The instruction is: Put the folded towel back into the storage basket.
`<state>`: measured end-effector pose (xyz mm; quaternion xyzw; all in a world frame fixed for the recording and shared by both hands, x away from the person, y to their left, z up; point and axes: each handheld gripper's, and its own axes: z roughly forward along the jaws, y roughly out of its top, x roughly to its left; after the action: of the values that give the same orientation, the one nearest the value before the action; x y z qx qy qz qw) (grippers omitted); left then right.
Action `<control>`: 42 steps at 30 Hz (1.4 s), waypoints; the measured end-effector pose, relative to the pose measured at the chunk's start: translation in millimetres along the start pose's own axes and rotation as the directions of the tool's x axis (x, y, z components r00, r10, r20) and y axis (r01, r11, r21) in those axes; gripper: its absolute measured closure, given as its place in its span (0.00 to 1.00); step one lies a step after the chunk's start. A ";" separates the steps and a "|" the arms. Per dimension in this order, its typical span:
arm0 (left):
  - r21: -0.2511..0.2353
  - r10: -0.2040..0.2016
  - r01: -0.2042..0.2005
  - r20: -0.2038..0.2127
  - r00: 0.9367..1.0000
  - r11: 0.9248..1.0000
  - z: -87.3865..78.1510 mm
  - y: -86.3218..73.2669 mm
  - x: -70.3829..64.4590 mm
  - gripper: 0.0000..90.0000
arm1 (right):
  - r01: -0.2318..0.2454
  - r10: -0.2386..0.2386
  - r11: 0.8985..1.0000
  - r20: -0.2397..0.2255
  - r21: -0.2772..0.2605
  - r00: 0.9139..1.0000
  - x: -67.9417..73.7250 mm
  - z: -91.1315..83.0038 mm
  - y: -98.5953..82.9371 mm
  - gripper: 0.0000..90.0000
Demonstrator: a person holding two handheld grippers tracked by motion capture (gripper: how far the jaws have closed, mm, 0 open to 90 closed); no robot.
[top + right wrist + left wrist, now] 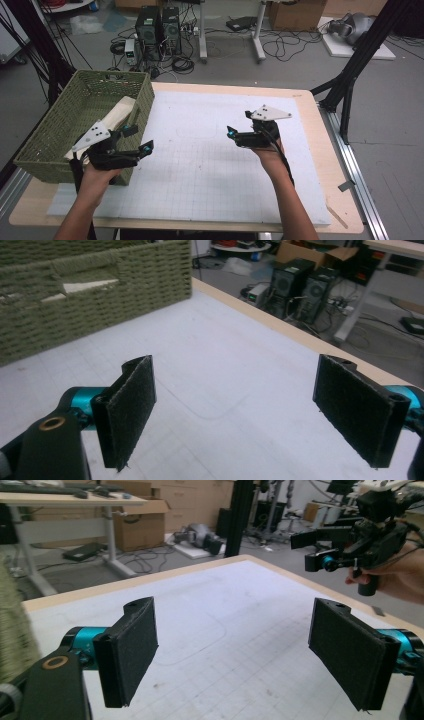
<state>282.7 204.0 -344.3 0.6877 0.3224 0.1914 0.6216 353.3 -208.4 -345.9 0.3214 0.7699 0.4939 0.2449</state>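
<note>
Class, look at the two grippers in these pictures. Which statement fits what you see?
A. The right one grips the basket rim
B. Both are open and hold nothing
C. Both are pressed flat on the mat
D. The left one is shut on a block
B: the left gripper and the right gripper each show their jaws wide apart with only the white mat between them.

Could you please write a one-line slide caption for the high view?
Two hand-held grippers, left and right, hover open over a gridded mat beside a green woven basket.
</note>
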 end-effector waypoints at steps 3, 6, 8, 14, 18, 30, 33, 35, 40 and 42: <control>0.003 0.005 -0.005 0.021 1.000 1.000 9.4 -0.4 -2.7 0.22 | -0.003 0.003 1.000 0.028 0.004 1.000 -4.2 -11.7 -9.6 0.18; 0.011 0.003 -0.003 0.039 0.999 1.000 18.4 -3.0 -4.3 0.22 | -0.006 0.005 1.000 0.049 0.020 0.999 -6.6 -22.3 -20.4 0.18; 0.016 -0.001 0.000 0.043 0.999 1.000 23.5 -5.4 -4.5 0.22 | -0.003 0.001 1.000 0.069 0.025 0.998 -7.8 -29.1 -27.3 0.18; 0.007 -0.017 0.017 0.064 0.998 1.000 33.9 -12.7 -3.7 0.21 | -0.021 0.020 1.000 0.109 0.002 0.994 -9.9 -46.6 -43.9 0.18; 0.011 -0.007 0.006 0.071 0.997 1.000 40.1 -21.9 -2.3 0.21 | -0.028 0.030 0.999 0.151 -0.016 0.988 -10.2 -57.7 -55.6 0.18; 0.043 0.032 -0.036 0.087 0.996 0.998 59.5 -45.2 -6.6 0.21 | -0.100 0.101 0.995 0.263 -0.014 0.960 -14.6 -78.5 -101.3 0.18; 0.046 0.039 -0.043 0.090 0.995 0.998 64.6 -48.4 -10.1 0.21 | -0.117 0.116 0.993 0.266 -0.013 0.957 -15.6 -80.8 -107.6 0.18; 0.053 0.045 -0.050 0.091 0.995 0.997 68.2 -51.3 -11.1 0.21 | -0.126 0.124 0.992 0.265 -0.008 0.956 -16.1 -81.8 -111.1 0.18; 0.080 0.056 -0.063 0.081 0.995 0.995 75.2 -58.9 -12.2 0.21 | -0.127 0.120 0.992 0.267 0.008 0.956 -18.3 -84.1 -118.3 0.18; 0.099 0.050 -0.057 0.075 0.996 0.993 78.0 -62.2 -11.4 0.21 | -0.140 0.129 0.990 0.266 0.023 0.955 -20.1 -84.7 -121.8 0.18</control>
<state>313.4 140.4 -415.6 0.7333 0.2905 0.1665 0.5917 277.2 -311.5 -423.3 0.4408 0.7170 0.4461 0.3043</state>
